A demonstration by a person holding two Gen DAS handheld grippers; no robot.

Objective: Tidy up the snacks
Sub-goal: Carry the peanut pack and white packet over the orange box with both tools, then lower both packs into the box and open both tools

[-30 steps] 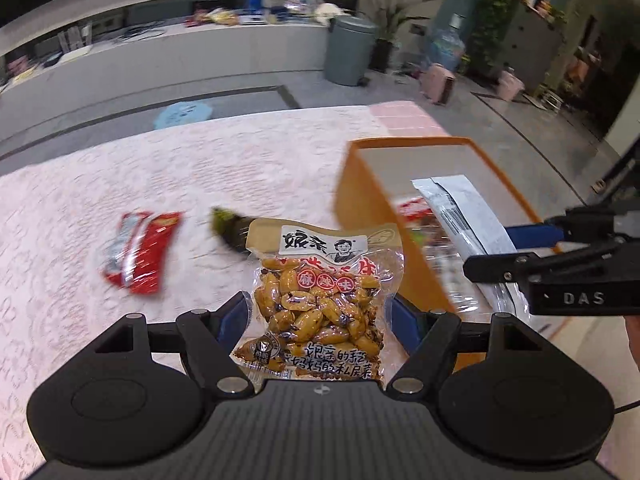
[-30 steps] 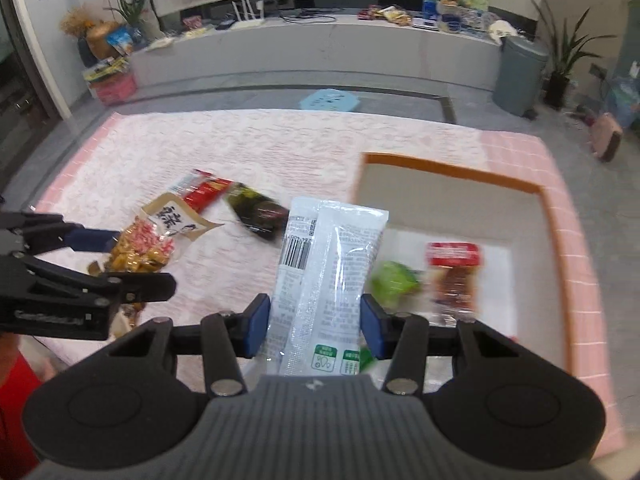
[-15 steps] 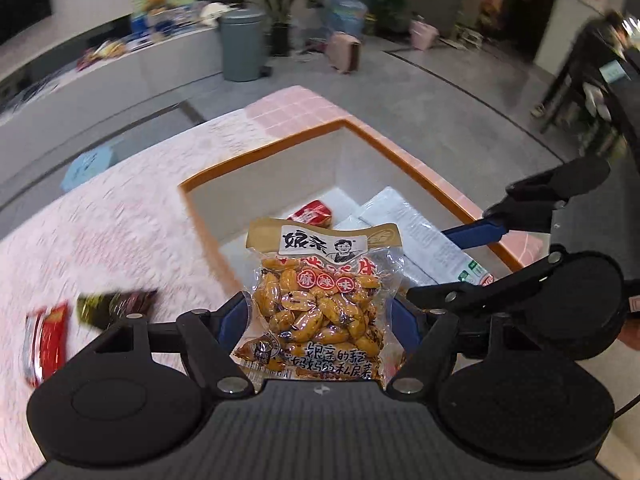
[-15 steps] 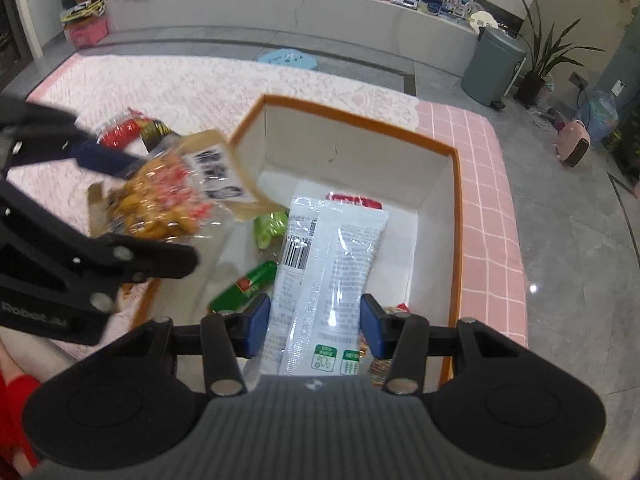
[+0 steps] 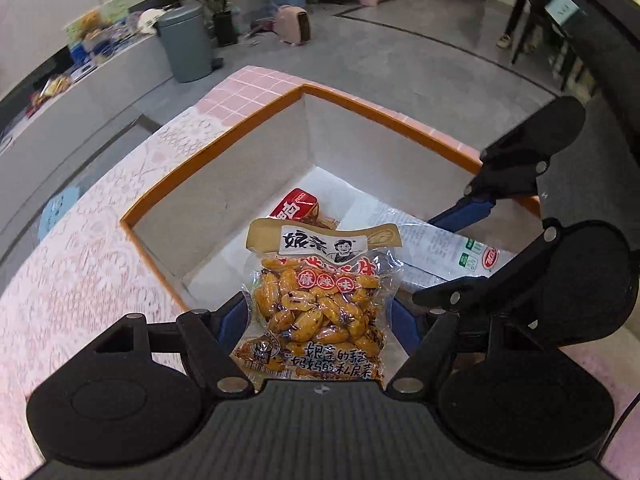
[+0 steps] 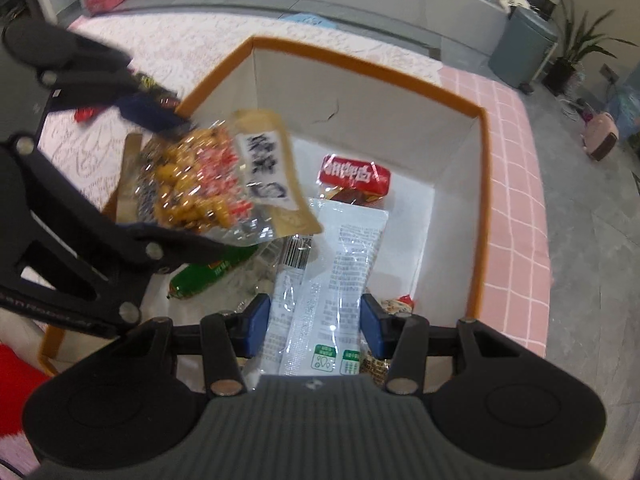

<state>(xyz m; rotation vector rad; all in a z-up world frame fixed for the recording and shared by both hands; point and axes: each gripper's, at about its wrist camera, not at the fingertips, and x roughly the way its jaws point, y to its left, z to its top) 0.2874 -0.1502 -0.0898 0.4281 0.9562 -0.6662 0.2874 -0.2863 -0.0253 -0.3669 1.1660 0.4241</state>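
With both loads hanging over the orange-rimmed white box [image 6: 482,128], left gripper [image 5: 320,312] clamped on clear peanut pouch [image 5: 320,300] near left wall, right gripper [image 6: 316,322] pinching long white sachet [image 6: 328,280], long axis toward far wall: release straight down.

Both grippers tilt steeply downward, side by side. The left gripper [image 5: 320,312] has its jaws spread wide, pads pressing the sides of a peanut packet [image 5: 320,300]; the right gripper [image 6: 316,324], jaws narrower, clamps a white packet [image 6: 328,280].
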